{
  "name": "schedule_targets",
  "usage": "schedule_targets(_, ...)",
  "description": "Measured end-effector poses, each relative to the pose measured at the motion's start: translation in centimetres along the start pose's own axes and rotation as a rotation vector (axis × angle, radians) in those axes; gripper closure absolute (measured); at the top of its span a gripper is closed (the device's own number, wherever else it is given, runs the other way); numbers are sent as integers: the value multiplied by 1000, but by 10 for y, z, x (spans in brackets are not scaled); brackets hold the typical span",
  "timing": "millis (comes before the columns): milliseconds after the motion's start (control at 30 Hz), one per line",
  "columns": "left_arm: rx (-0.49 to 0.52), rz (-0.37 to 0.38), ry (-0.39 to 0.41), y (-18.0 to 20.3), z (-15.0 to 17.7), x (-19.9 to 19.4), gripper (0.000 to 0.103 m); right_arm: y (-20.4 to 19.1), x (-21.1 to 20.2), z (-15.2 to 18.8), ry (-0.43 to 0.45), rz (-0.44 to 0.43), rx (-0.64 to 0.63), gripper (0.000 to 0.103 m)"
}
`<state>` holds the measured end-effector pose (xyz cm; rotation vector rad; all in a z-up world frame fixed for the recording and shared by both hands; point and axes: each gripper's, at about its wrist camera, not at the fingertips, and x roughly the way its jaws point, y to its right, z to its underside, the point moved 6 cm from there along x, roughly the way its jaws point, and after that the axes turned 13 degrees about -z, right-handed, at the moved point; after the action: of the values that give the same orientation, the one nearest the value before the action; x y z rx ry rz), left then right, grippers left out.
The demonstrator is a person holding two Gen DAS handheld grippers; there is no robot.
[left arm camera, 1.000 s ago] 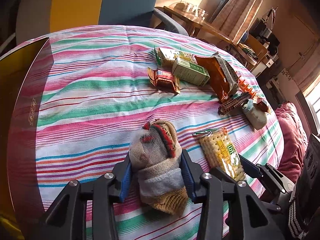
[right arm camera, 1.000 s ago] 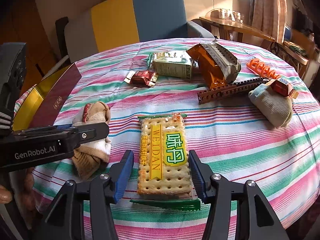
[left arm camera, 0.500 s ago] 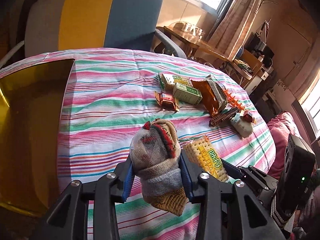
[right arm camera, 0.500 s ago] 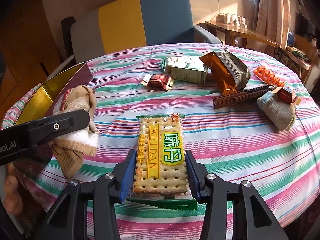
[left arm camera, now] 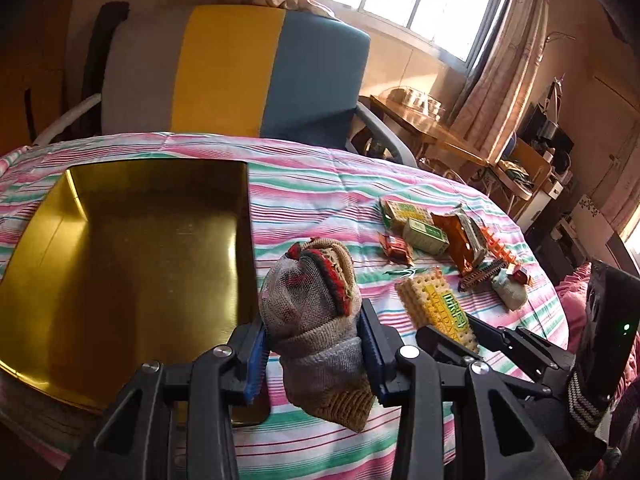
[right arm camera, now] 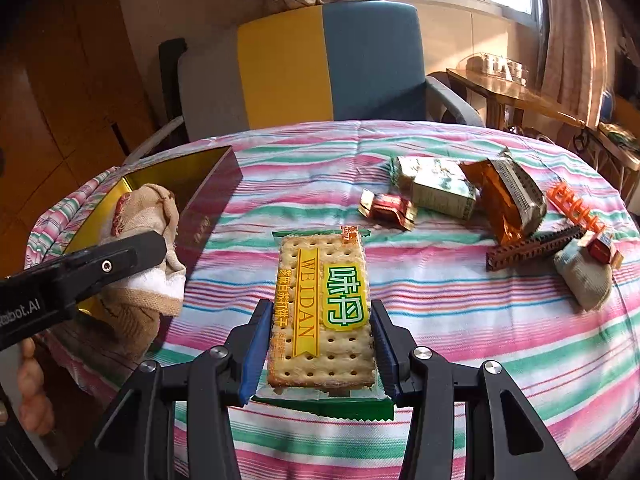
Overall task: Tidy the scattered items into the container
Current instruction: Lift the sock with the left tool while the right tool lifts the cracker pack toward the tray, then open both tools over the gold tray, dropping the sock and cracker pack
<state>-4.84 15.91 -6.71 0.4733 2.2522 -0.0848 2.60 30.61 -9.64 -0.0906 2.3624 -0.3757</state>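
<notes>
My left gripper (left arm camera: 314,354) is shut on a rolled beige sock (left arm camera: 316,316) with a red and dark band, held in the air just right of the gold-lined box (left arm camera: 132,256). From the right wrist view the same sock (right arm camera: 148,248) hangs beside the box's maroon wall (right arm camera: 208,208). A cracker packet (right arm camera: 324,304) with a yellow and green label is clamped in my right gripper (right arm camera: 320,348), lifted off the striped cloth. In the left wrist view that packet (left arm camera: 436,304) sits to the right of the sock.
On the striped round table (right arm camera: 460,320) lie green cartons (right arm camera: 440,186), a red candy wrapper (right arm camera: 388,208), an orange snack bag (right arm camera: 504,196), a brown brick strip (right arm camera: 532,246), an orange clip strip (right arm camera: 576,208) and a grey sock (right arm camera: 584,280). An armchair (right arm camera: 320,68) stands behind. A hand (right arm camera: 32,396) shows at left.
Both grippers have risen. The left one carried the sock left toward the gold box, which now fills more of its view. The cracker packet came up off the cloth in the right gripper.
</notes>
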Motion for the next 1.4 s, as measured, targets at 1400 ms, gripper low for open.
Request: schedule_targets(1400, -133, -409, -103, -190, 11, 54, 60, -163, 146, -28, -196, -213, -207, 55)
